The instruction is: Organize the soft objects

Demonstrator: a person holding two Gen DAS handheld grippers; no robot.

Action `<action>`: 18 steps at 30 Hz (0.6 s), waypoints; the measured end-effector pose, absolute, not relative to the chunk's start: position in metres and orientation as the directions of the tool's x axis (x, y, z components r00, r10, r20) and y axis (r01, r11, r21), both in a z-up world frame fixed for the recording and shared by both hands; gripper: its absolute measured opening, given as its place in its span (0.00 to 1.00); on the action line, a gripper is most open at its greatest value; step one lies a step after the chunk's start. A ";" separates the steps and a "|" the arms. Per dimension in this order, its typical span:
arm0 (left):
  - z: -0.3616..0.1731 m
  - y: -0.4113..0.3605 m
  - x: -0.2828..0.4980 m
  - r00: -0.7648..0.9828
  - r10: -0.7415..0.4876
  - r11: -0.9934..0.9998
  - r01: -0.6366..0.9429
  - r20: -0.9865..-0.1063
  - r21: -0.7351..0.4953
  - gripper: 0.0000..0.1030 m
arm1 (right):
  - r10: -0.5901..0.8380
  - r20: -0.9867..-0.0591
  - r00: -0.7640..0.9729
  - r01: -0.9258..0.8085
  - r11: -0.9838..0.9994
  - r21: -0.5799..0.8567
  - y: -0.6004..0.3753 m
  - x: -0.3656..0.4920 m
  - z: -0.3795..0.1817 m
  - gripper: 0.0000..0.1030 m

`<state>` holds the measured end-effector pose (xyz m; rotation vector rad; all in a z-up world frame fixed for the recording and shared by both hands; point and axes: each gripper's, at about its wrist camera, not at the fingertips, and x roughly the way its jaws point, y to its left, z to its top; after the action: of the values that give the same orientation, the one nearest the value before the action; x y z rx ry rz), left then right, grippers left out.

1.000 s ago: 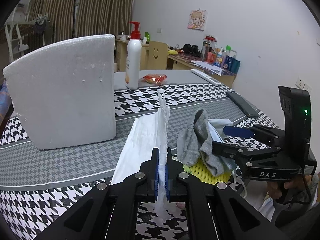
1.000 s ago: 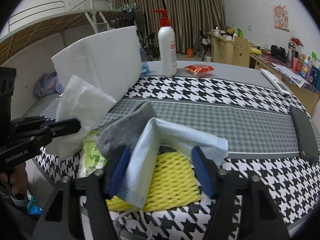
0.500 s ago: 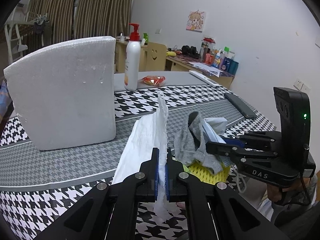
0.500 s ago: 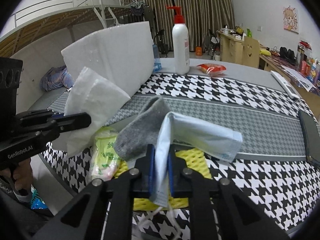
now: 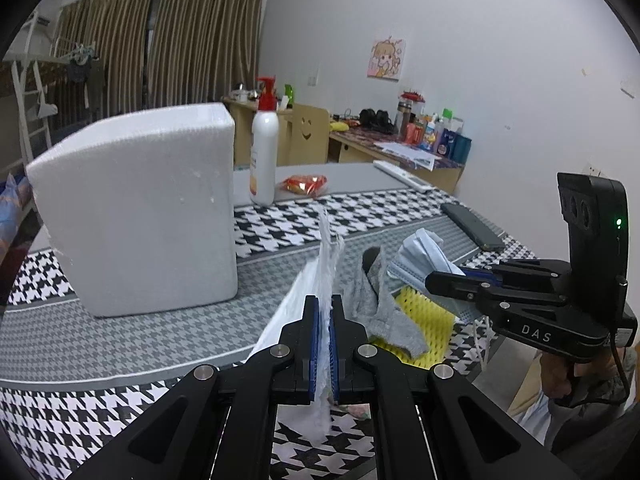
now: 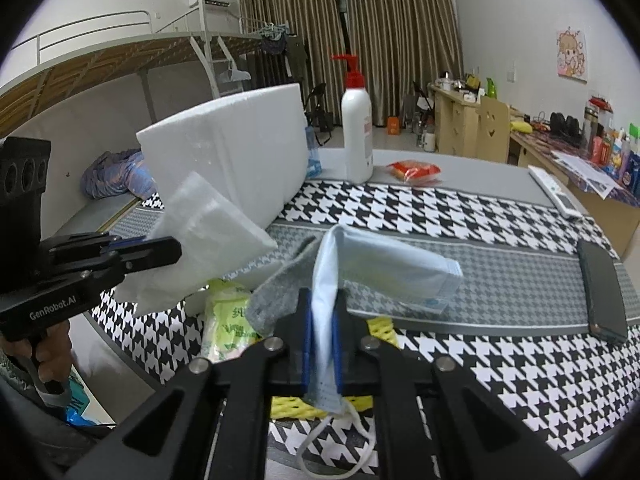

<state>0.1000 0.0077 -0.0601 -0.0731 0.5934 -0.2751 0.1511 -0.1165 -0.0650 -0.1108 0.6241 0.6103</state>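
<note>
Houndstooth table [image 6: 460, 216], near edge: left gripper [image 5: 324, 336] pinching tissue [image 5: 316, 280], right gripper [image 6: 322, 332] clamping face mask [image 6: 384, 264]; next needing drop spots.

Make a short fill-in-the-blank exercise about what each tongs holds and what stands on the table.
1. The left tongs are shut on a white ____.
2. The right tongs are shut on a light blue ____.
3. The pump bottle has a ____ pump top.
4. The grey sock lies partly on a ____ foam net.

Missing words: tissue; face mask; red; yellow
</note>
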 end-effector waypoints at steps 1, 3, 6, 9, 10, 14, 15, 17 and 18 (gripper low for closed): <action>-0.058 0.008 0.099 0.797 -0.277 0.961 0.236 -0.536 -0.145 0.05 | 0.501 -0.576 0.646 -0.567 0.820 0.078 -0.117 0.151 -0.063 0.11; -0.055 0.009 0.095 0.804 -0.272 0.962 0.236 -0.528 -0.135 0.04 | 0.511 -0.562 0.651 -0.572 0.817 0.080 -0.118 0.150 -0.060 0.11; -0.055 0.007 0.093 0.801 -0.282 0.959 0.250 -0.528 -0.133 0.02 | 0.510 -0.559 0.653 -0.573 0.816 0.075 -0.118 0.149 -0.059 0.11; -0.062 0.003 0.096 0.781 -0.284 0.959 0.248 -0.556 -0.141 0.03 | 0.510 -0.560 0.653 -0.573 0.816 0.074 -0.119 0.146 -0.060 0.11; -0.063 0.003 0.097 0.779 -0.283 0.959 0.246 -0.560 -0.144 0.03 | 0.510 -0.560 0.652 -0.573 0.816 0.076 -0.119 0.146 -0.061 0.11; -0.067 -0.006 0.097 0.763 -0.287 0.956 0.268 -0.579 -0.120 0.03 | 0.508 -0.561 0.653 -0.572 0.817 0.075 -0.121 0.144 -0.062 0.11; -0.067 -0.007 0.099 0.766 -0.280 0.958 0.263 -0.579 -0.115 0.03 | 0.512 -0.561 0.651 -0.574 0.815 0.079 -0.121 0.145 -0.063 0.11; -0.068 -0.007 0.101 0.766 -0.267 0.961 0.261 -0.585 -0.097 0.05 | 0.512 -0.562 0.650 -0.574 0.815 0.079 -0.120 0.145 -0.064 0.11; -0.069 -0.007 0.103 0.764 -0.262 0.962 0.257 -0.589 -0.094 0.08 | 0.513 -0.564 0.648 -0.575 0.814 0.080 -0.120 0.145 -0.064 0.11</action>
<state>0.1032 -0.0068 -0.0690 -0.0073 0.6416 -0.2820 0.1451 -0.1199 -0.0644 -0.1096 0.6059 0.6199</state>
